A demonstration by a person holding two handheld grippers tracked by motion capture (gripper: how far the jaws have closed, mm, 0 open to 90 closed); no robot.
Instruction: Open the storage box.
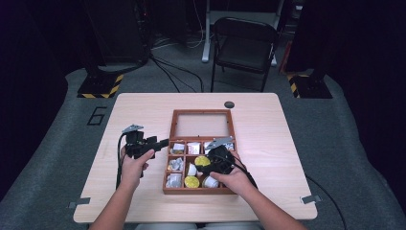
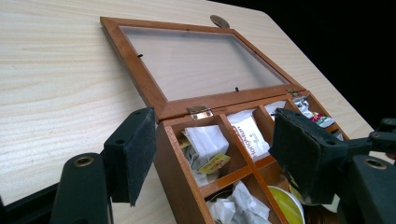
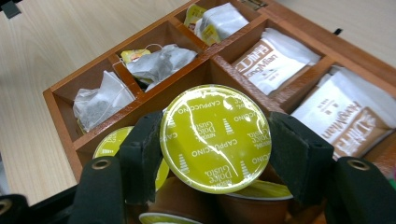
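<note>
Capsule (image 3: 215, 138) in right hand-held gripper (image 3: 212, 149), teabags (image 3: 159, 63) behind.

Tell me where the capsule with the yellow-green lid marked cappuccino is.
The capsule sits between the right tongs, held over the middle column of the wooden box, above other capsules.

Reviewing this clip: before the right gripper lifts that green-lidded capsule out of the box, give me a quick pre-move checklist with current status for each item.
1. Right gripper fingers on both sides of the capsule: ok, the pads sit at its rim left and right.
2. Grip firm enough to lift: cannot tell.
3. Box lid fully open and lying flat on the table: ok.
4. Left gripper steadying the wooden box: not ok, its fingers straddle the near corner, open, not clamped.
5. Neighbouring capsules free of the held one: cannot tell, they crowd just beneath it.
</note>
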